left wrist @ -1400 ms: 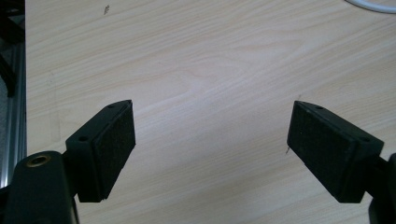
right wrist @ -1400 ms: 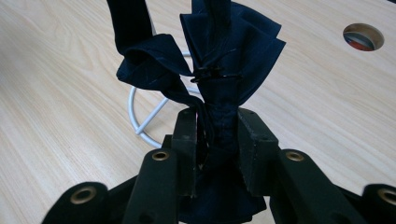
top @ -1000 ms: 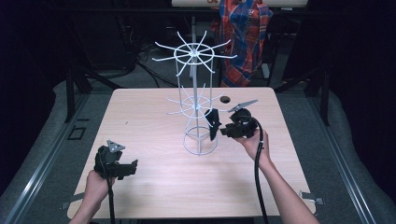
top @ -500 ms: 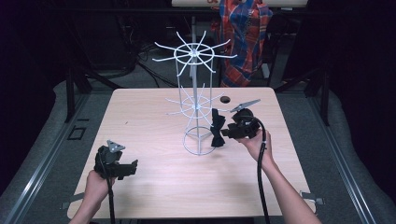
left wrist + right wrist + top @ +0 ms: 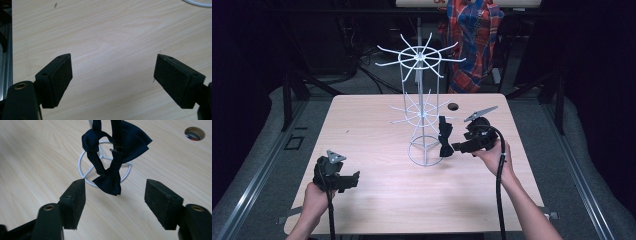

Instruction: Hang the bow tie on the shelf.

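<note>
A dark bow tie [image 5: 444, 137] hangs from a lower arm of the white wire rack [image 5: 422, 90] at the worktop's [image 5: 377, 200] centre, dangling beside the rack's base ring. The right tongs [image 5: 454, 148], at the tie's three o'clock, have just been opening and stand apart with nothing pinched, the tie hanging just beyond their tips. The left tongs [image 5: 356, 178] sit at seven o'clock from the rack, spread wide over bare wood.
</note>
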Motion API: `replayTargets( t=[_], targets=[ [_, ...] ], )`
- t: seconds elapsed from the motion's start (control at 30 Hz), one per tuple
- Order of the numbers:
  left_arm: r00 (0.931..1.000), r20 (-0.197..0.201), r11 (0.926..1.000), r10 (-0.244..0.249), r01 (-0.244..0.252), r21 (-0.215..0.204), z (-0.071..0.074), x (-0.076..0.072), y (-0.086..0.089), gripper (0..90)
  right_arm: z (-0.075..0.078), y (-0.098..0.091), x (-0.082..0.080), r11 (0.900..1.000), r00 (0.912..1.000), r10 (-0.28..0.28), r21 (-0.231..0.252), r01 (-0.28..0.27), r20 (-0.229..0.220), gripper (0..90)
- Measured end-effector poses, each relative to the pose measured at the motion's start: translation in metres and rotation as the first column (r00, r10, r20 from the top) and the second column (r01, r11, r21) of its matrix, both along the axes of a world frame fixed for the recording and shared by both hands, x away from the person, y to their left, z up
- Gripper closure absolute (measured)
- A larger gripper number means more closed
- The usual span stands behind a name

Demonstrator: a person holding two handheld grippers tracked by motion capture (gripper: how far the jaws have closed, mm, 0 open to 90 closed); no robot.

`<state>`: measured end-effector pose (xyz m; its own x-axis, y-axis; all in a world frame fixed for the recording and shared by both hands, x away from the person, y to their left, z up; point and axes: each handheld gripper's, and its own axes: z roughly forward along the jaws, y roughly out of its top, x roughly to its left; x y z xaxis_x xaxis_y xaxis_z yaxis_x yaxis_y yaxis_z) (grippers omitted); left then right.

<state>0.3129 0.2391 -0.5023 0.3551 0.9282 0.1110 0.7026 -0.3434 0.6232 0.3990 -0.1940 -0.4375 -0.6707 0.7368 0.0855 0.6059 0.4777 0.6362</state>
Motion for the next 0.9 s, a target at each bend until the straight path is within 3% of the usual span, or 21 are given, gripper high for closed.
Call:
replayTargets(
  t=[0.13, 0.33, 0.9],
  targets=[
    [1.0000, 0.000, 1.0000, 0.000, 0.000, -0.001, 0.000, 0.000, 0.000, 15.6, 0.001, -0.004, -0.003, 0.9997, 0.9995, 0.014, -0.020, -0.015, -0.027, 25.3],
    [1.0000, 0.001, 1.0000, 0.000, 0.000, -0.001, 0.000, 0.000, 0.000, 15.6, -0.001, -0.014, -0.011, 0.9989, 0.9994, 0.015, -0.044, -0.016, -0.030, 17.3],
    [1.0000, 0.001, 1.0000, -0.001, 0.001, 0.000, 0.000, 0.000, -0.001, 15.6, -0.009, -0.044, -0.035, 0.9968, 0.9992, -0.009, -0.080, 0.006, -0.040, 10.8]
  ],
)
